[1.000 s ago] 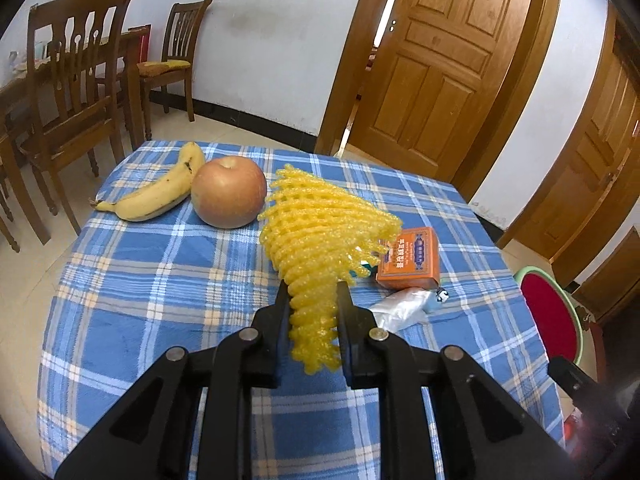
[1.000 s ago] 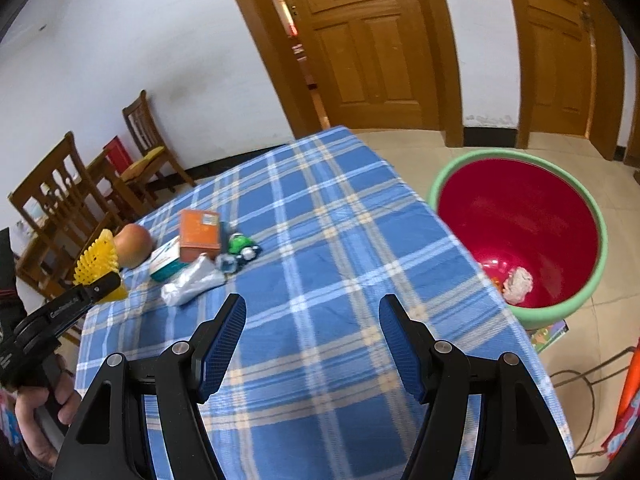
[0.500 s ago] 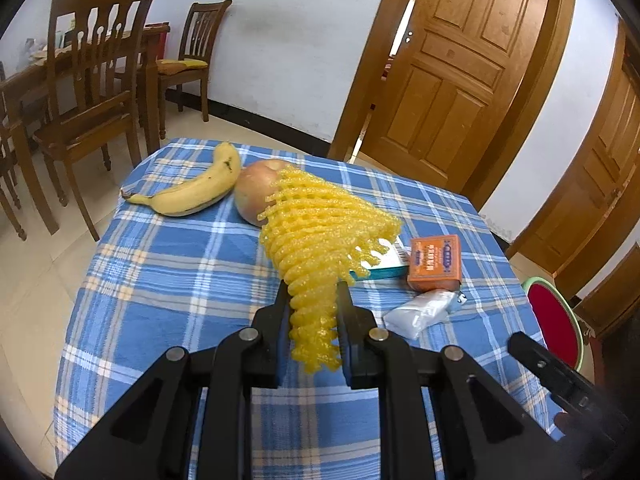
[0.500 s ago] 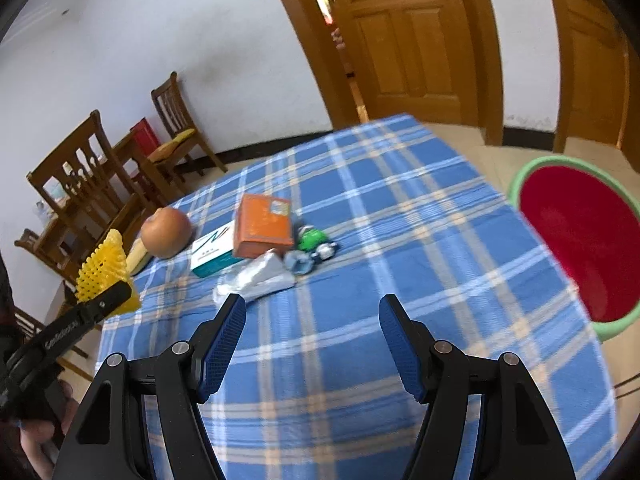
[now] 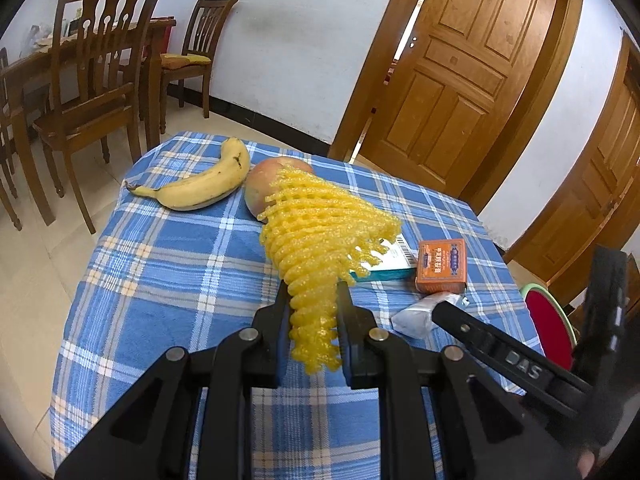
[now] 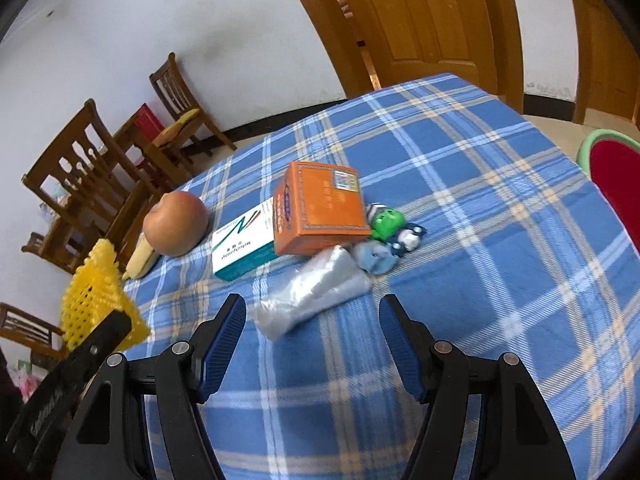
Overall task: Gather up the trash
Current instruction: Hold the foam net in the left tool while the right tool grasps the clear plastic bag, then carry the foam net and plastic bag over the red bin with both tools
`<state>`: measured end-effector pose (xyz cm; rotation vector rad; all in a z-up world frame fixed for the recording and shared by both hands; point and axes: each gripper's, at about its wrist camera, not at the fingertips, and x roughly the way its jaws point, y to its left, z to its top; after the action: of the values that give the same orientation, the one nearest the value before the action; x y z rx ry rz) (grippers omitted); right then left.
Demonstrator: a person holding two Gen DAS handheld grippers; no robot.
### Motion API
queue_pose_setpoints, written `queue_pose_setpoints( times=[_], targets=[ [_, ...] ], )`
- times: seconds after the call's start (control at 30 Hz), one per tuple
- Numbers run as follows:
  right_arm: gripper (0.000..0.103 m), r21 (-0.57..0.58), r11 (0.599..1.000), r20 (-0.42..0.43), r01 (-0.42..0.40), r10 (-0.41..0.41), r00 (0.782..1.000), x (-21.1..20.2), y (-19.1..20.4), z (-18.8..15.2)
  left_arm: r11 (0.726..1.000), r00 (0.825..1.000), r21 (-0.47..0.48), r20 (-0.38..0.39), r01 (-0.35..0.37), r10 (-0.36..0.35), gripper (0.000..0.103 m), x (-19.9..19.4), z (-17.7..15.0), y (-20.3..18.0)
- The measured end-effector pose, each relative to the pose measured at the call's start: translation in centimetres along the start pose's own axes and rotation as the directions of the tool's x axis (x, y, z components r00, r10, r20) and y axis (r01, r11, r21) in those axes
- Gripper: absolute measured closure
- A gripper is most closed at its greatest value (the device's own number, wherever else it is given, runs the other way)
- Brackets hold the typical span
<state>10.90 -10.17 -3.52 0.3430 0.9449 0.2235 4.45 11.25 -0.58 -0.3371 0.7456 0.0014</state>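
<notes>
My left gripper (image 5: pixel 312 304) is shut on a yellow foam fruit net (image 5: pixel 320 236), held above the blue checked tablecloth (image 5: pixel 168 272). That net (image 6: pixel 96 300) also shows at the left edge of the right wrist view. My right gripper (image 6: pixel 312 312) stands open just short of a crumpled clear plastic bag (image 6: pixel 312 292), nothing between its fingers. Behind the bag lie an orange box (image 6: pixel 324 208), a white and teal box (image 6: pixel 244 244) and small blue and green wrappers (image 6: pixel 388 236). The bag (image 5: pixel 420 312) and orange box (image 5: pixel 442 266) appear right of the net.
An apple (image 6: pixel 176 224) and a banana (image 5: pixel 200 188) lie at the table's far left. A red bin with a green rim (image 6: pixel 616 176) stands on the floor beyond the table's right edge. Wooden chairs (image 5: pixel 92 80) and doors (image 5: pixel 460 80) line the room.
The right gripper has swung left and down from the red bin toward the plastic bag and boxes, still open. The left gripper drifted slightly, keeping the net.
</notes>
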Motion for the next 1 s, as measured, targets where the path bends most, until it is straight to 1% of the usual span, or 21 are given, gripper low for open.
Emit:
queue_pose_setpoints(
  times=[0.17, 0.2, 0.23, 0.27, 0.3, 0.37, 0.4, 0.43, 0.47, 0.67, 0.87, 1.0],
  targets=[
    [0.033, 0.014, 1.0, -0.006, 0.024, -0.024, 1.0, 1.6, 0.4, 0.0, 1.0, 1.0, 0.003, -0.01, 0.008, -0.008, 0.084, 0.3, -0.2, -0.1],
    [0.036, 0.02, 1.0, -0.014, 0.021, -0.02, 1.0, 1.8, 0.3, 0.0, 1.0, 1.0, 0.005, -0.012, 0.012, -0.012, 0.084, 0.4, -0.2, -0.1],
    [0.043, 0.022, 0.999, -0.008, 0.026, -0.026, 1.0, 1.8, 0.2, -0.1, 1.0, 1.0, 0.007, -0.013, 0.016, -0.016, 0.084, 0.4, -0.2, -0.1],
    [0.047, 0.019, 0.999, 0.0, 0.027, -0.027, 1.0, 1.8, 0.1, -0.2, 1.0, 1.0, 0.007, -0.012, 0.021, -0.021, 0.084, 0.5, -0.2, -0.2],
    [0.05, 0.026, 1.0, -0.004, 0.012, -0.012, 1.0, 1.7, -0.1, -0.3, 1.0, 1.0, 0.007, -0.012, 0.025, -0.025, 0.084, 0.6, -0.2, -0.2],
    [0.061, 0.041, 0.999, -0.013, -0.014, 0.015, 1.0, 1.6, -0.5, -0.4, 0.999, 0.999, 0.008, -0.015, 0.034, -0.033, 0.084, 0.7, -0.3, -0.4],
    [0.063, 0.039, 0.999, -0.015, -0.017, 0.018, 1.0, 1.5, -0.5, -0.5, 0.999, 0.999, 0.009, -0.018, 0.036, -0.036, 0.084, 0.7, -0.3, -0.5],
    [0.071, 0.035, 0.999, -0.014, -0.025, 0.025, 1.0, 1.4, -0.6, -0.7, 0.999, 0.999, 0.01, -0.02, 0.037, -0.037, 0.084, 0.8, -0.4, -0.6],
    [0.075, 0.032, 0.999, -0.011, -0.029, 0.029, 1.0, 1.2, -0.7, -0.8, 0.999, 0.999, 0.012, -0.022, 0.039, -0.039, 0.084, 0.8, -0.4, -0.7],
    [0.079, -0.001, 0.999, -0.008, -0.054, 0.054, 0.998, -0.3, -1.0, -1.6, 0.999, 0.999, 0.022, -0.015, 0.041, -0.041, 0.084, 0.3, -0.4, -1.2],
    [0.08, 0.003, 0.996, 0.016, -0.088, 0.088, 0.996, -2.9, -2.1, -2.6, 0.998, 0.999, 0.04, -0.011, 0.049, -0.049, 0.084, -0.4, -0.7, -2.1],
    [0.08, 0.008, 0.995, 0.041, -0.096, 0.095, 0.995, -4.9, -3.1, -3.1, 0.997, 0.998, 0.054, -0.011, 0.062, -0.061, 0.084, -0.8, -0.8, -3.2]
  ],
)
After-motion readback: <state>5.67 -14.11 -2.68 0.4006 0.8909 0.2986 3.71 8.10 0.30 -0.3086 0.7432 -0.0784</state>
